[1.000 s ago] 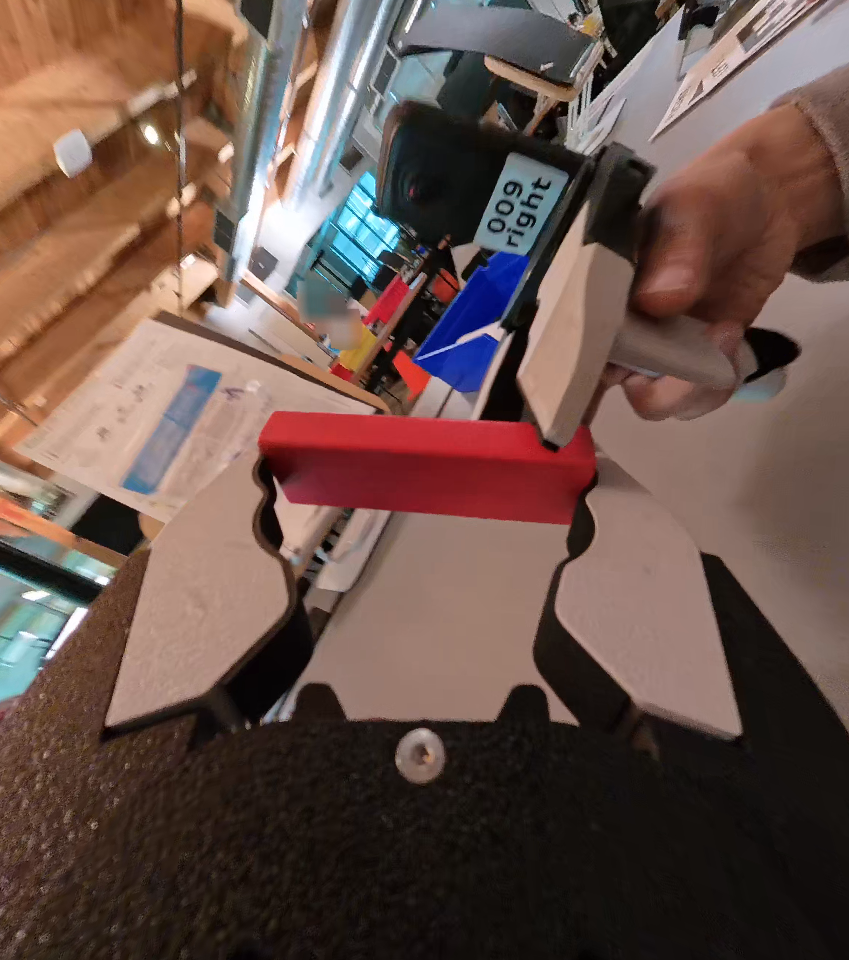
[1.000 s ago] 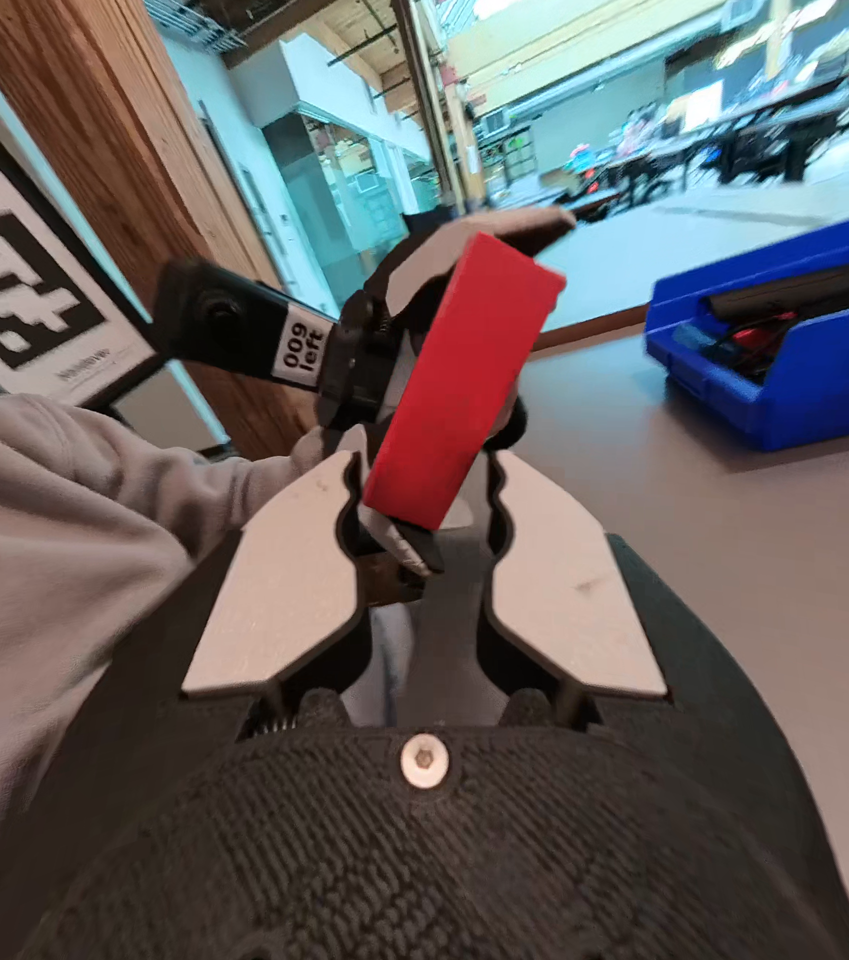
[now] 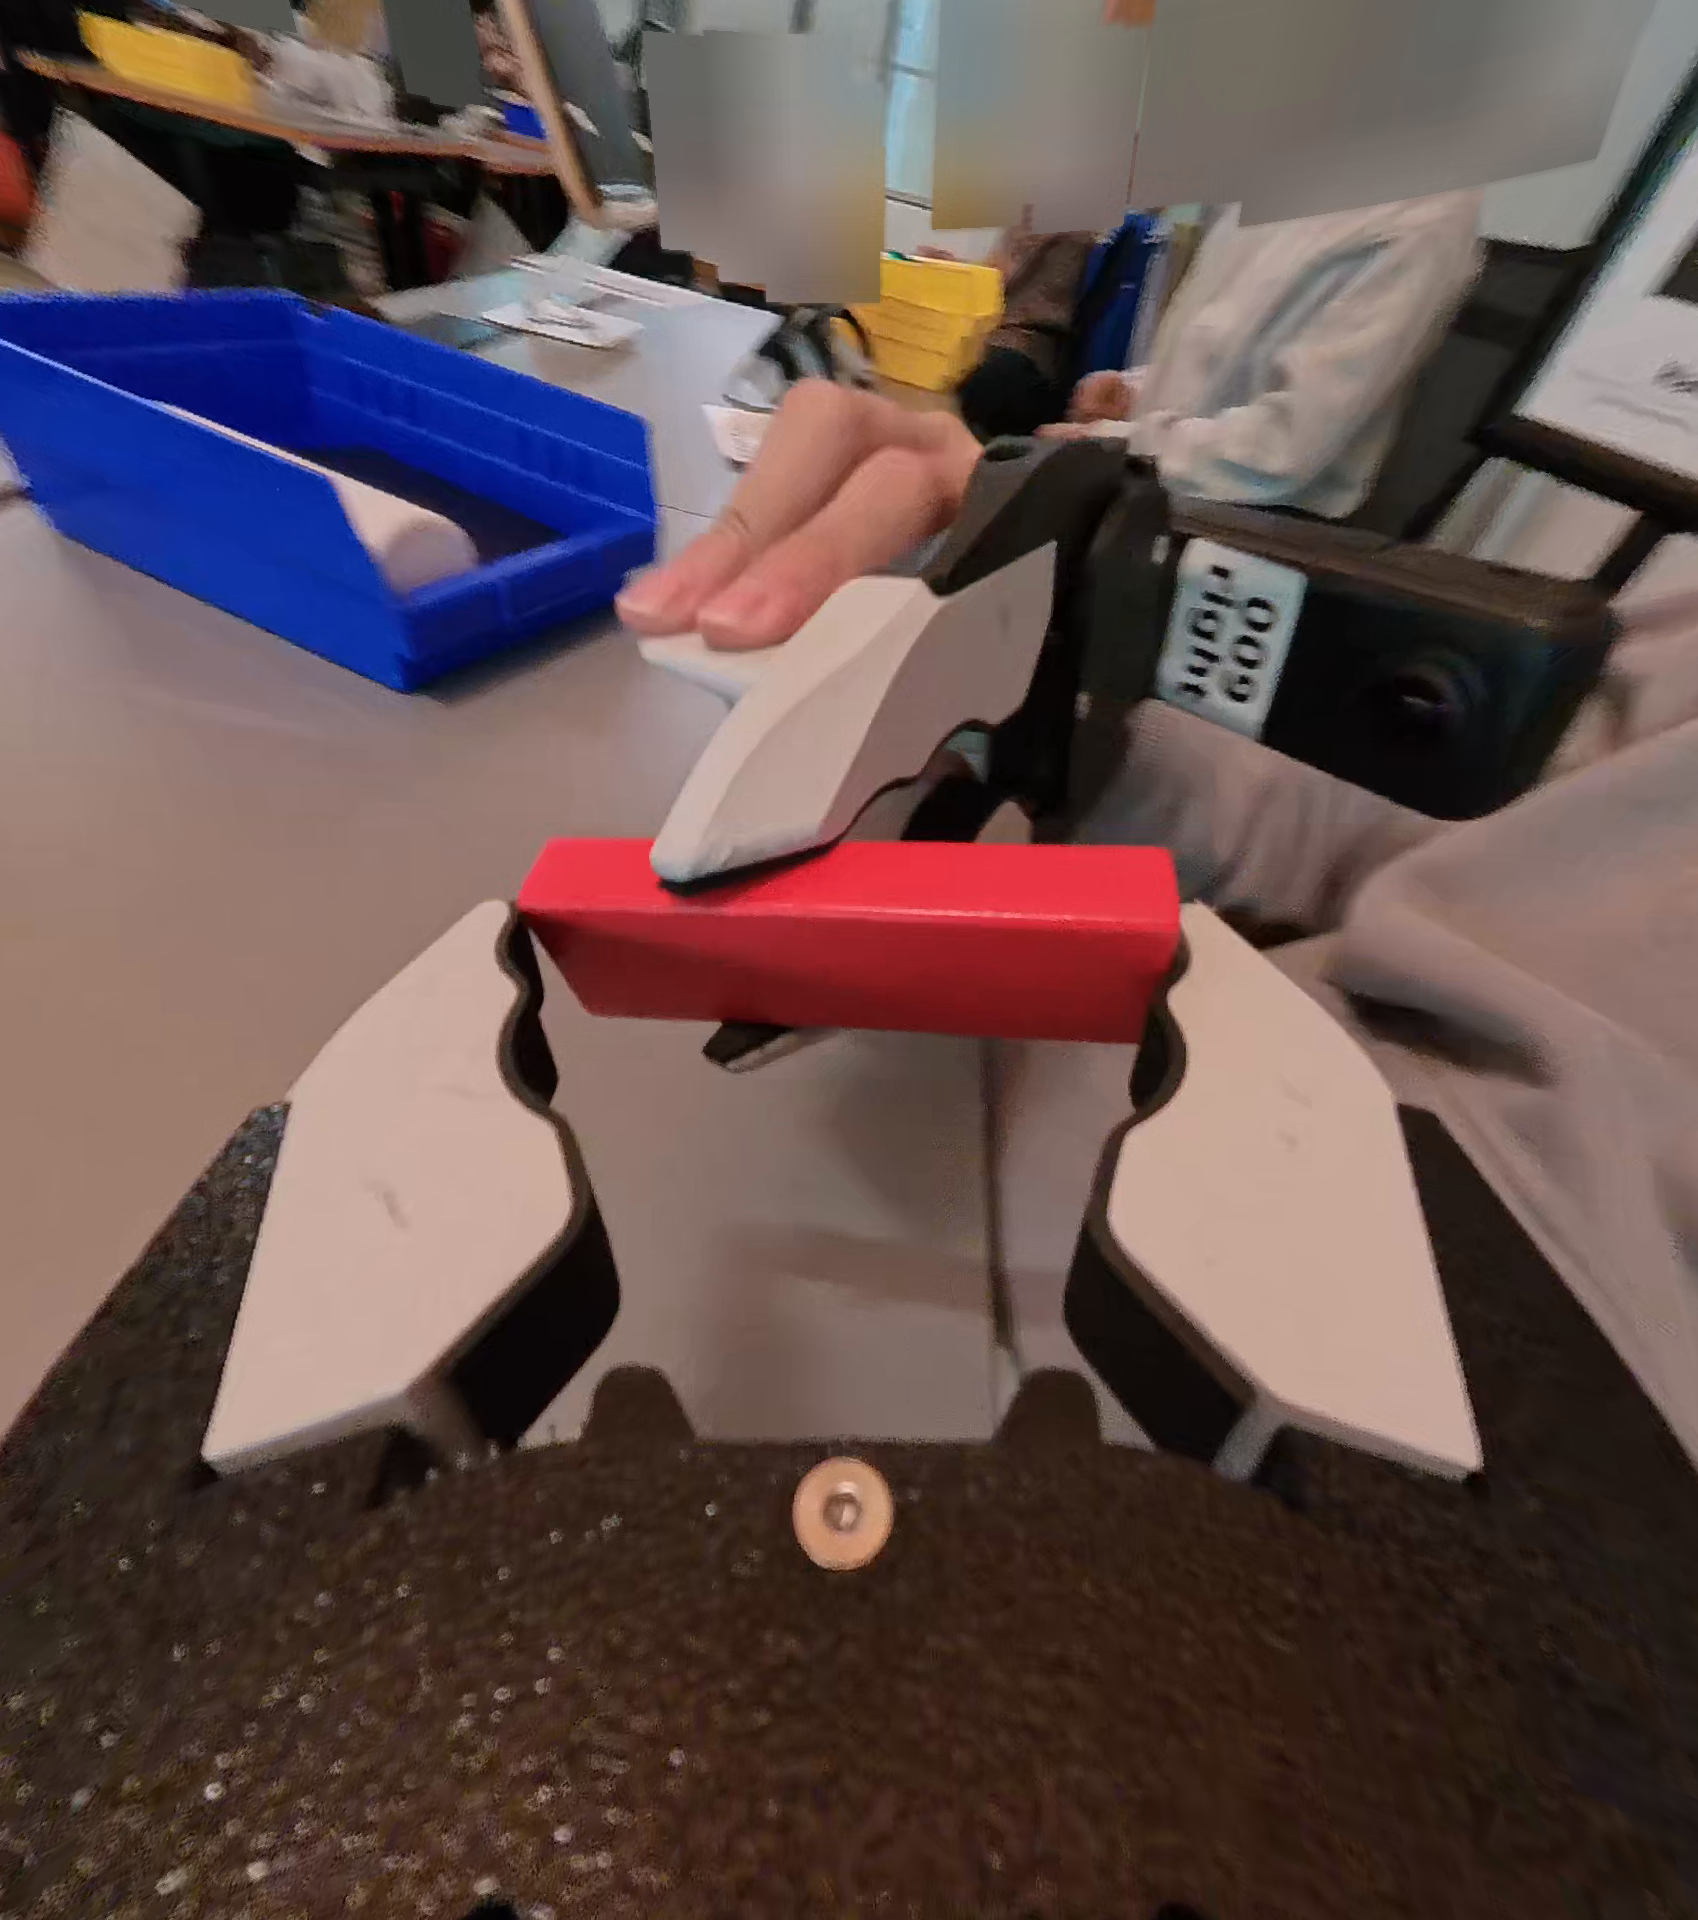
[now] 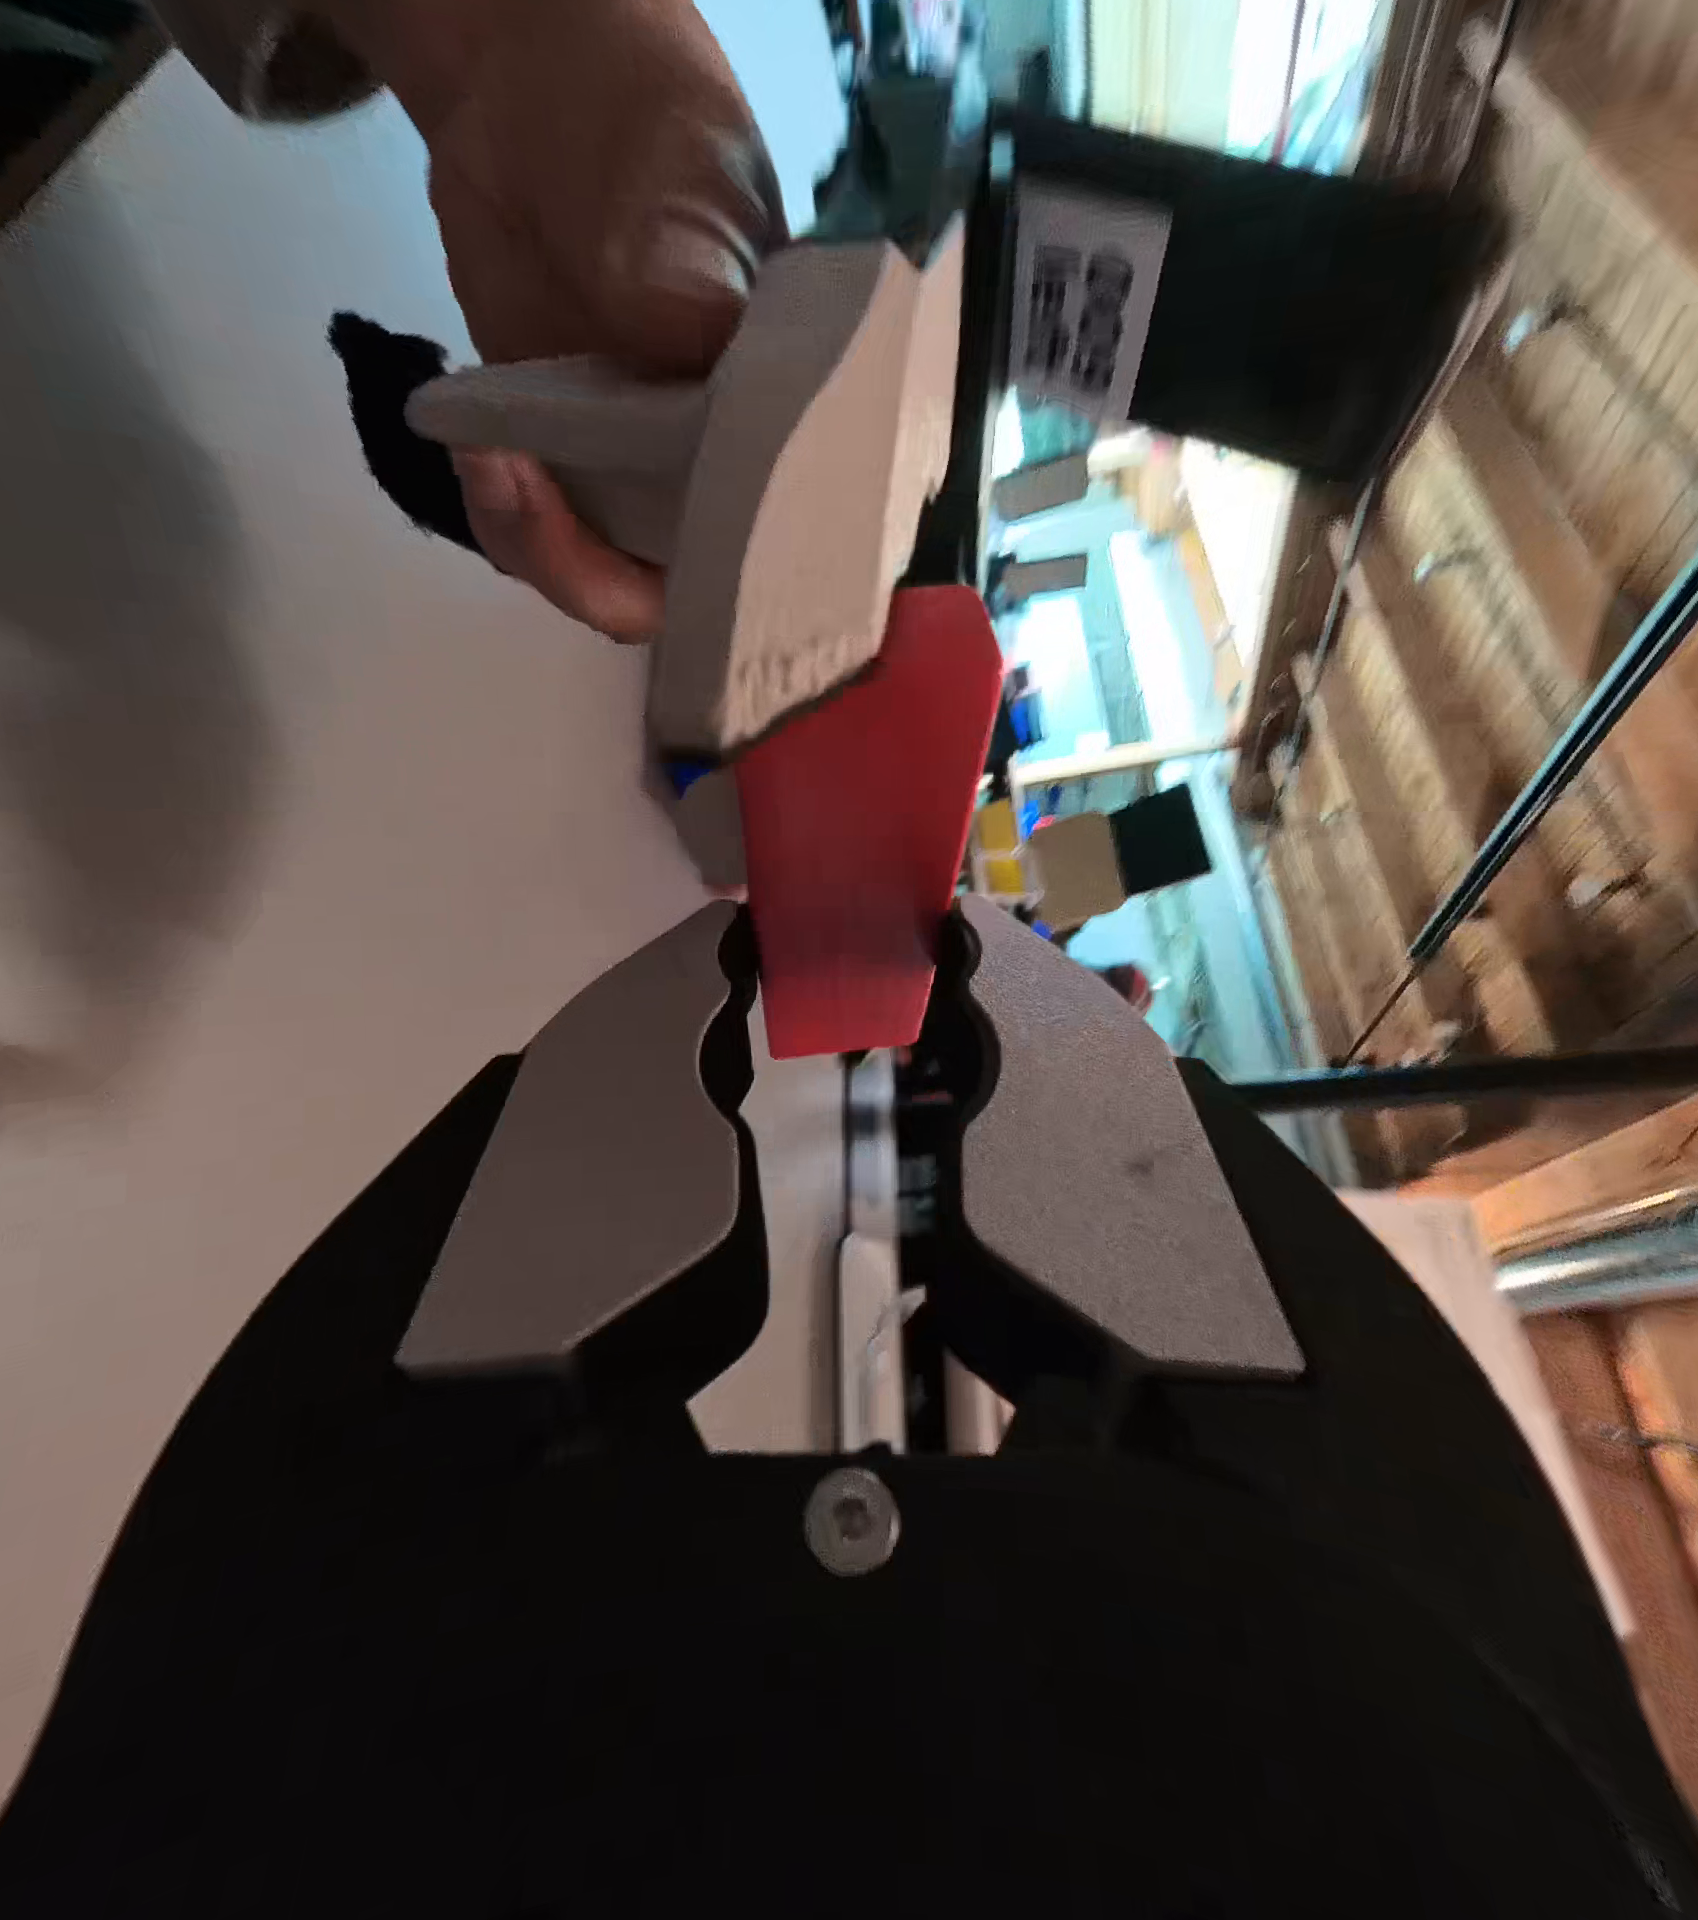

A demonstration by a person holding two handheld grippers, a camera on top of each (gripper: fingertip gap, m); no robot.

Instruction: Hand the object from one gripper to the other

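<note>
While both grippers clamp red block, ends gripped

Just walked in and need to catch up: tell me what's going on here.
A person holds a gripper in each hand over a grey table, passing a red block between them. The left gripper clamps the block's ends; the right gripper has closed on it too. Both grip it, so the handover is mid-way.

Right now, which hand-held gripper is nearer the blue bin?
Probably right: the right hand-held gripper pinches the red block from the blue bin's side; the left hand-held gripper holds it farther back.
</note>
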